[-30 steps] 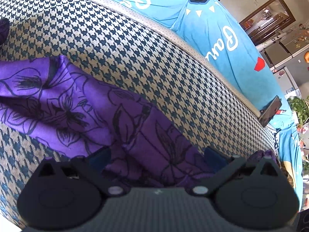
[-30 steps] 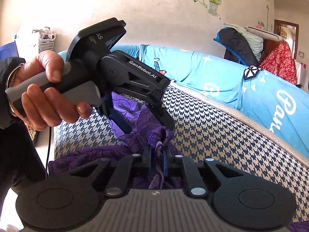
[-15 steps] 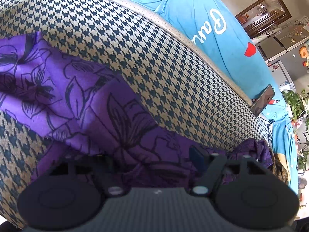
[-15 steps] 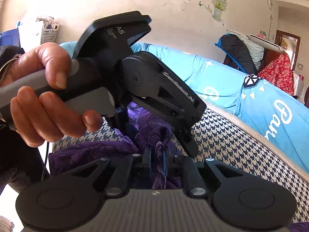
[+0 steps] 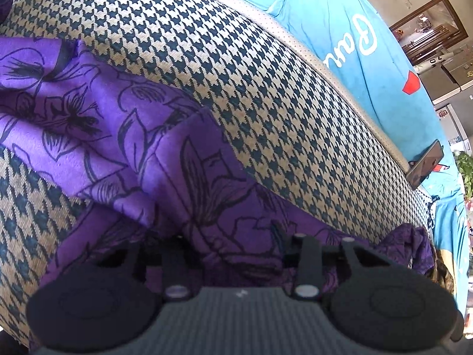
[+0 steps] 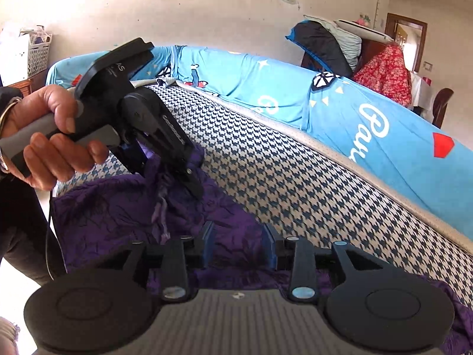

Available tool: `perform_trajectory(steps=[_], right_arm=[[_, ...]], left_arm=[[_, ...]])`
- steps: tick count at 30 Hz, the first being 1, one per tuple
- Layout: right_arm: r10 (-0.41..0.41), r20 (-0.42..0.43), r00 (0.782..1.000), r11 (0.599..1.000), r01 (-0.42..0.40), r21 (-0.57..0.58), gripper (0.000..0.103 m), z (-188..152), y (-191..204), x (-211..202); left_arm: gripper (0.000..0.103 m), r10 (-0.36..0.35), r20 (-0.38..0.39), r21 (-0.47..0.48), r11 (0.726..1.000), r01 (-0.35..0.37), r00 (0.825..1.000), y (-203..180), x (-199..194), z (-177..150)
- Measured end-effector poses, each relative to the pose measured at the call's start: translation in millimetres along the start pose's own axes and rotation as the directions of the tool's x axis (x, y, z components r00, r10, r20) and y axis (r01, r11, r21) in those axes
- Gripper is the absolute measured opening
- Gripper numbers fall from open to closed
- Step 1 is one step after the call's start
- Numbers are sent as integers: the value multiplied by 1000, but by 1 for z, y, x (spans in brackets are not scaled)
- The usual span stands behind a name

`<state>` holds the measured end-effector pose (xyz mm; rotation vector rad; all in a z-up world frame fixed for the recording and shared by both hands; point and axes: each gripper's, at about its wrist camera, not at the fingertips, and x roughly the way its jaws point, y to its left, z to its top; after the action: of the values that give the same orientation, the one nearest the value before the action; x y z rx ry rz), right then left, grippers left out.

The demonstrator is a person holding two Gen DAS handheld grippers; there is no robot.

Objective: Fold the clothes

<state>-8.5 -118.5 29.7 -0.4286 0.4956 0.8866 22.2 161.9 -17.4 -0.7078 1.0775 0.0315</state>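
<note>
A purple garment with black flower outlines lies crumpled on the houndstooth mattress. My left gripper points down into it. Its jaws are closing, and a thick fold of the purple cloth fills the gap between them. In the right wrist view a hand holds the left gripper, with the cloth bunched in it and a strand drooping below. My right gripper hovers over the garment. Its jaws are opening and its blue pads stand apart, pinching nothing.
A blue blanket with white lettering runs along the mattress's far side. A phone lies at its edge. Dark and red clothes are piled on a chair at the back right. A white basket stands by the wall.
My left gripper sank onto the purple cloth and went from wide open to closed on a fold. My right gripper let go of the bunched cloth, opened and drew back from the left gripper.
</note>
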Motion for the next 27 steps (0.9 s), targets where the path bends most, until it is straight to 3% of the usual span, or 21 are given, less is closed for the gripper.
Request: perform_trajectory(steps=[3, 10, 17, 21, 23, 27], right_arm=[[-12, -35, 999, 1000, 12, 5, 47, -9, -11, -3], [14, -68, 998, 997, -19, -71, 48, -26, -5, -11], [-27, -89, 996, 982, 10, -186, 51, -30, -4, -17], [-22, -96, 995, 996, 14, -83, 53, -27, -13, -16], [34, -75, 997, 999, -36, -25, 53, -22, -16, -18], [-5, -79, 997, 992, -4, -123, 53, -21, -3, -14]], left_arm=[[37, 2, 6, 3, 1000, -2, 1000, -1, 1, 0], [40, 8, 17, 13, 1000, -8, 1000, -2, 2, 2], [40, 4, 18, 20, 1000, -4, 1000, -2, 2, 3], [41, 6, 20, 32, 999, -7, 1000, -4, 1, 3], [41, 10, 23, 38, 999, -11, 1000, -5, 1, 3], [42, 11, 25, 44, 999, -12, 1000, -5, 1, 3]])
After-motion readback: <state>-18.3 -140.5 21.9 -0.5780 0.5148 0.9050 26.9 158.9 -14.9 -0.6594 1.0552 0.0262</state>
